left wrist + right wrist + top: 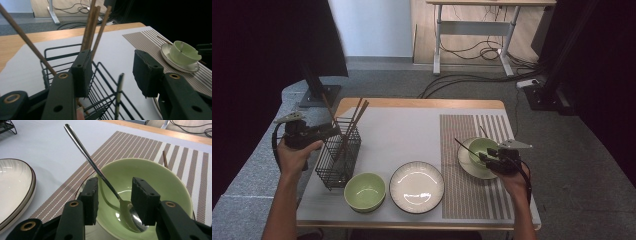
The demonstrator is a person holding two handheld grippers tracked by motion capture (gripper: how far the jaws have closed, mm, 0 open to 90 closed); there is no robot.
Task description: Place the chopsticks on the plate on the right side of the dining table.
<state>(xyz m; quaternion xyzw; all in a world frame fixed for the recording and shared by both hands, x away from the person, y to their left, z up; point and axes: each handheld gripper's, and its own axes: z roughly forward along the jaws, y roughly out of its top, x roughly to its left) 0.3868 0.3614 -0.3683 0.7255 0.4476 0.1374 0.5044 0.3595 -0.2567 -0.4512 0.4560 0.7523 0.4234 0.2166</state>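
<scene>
Soft, even light on the table (412, 130), dark frame edges, sharp focus, faint glare on the plate (417, 186).

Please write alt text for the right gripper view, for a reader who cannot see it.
The right gripper hovers with open jaws over a green bowl in which a metal spoon leans. The bowl sits on a striped placemat; a white plate lies to the left.

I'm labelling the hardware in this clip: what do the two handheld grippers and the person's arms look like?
Both the left gripper and the right gripper are black, each with two blocky rectangular jaws on arms with brass-ringed holes. Each carries a grey three-cornered plate on top and trails a black cable. The person's forearms are bare; no sleeves show.
</scene>
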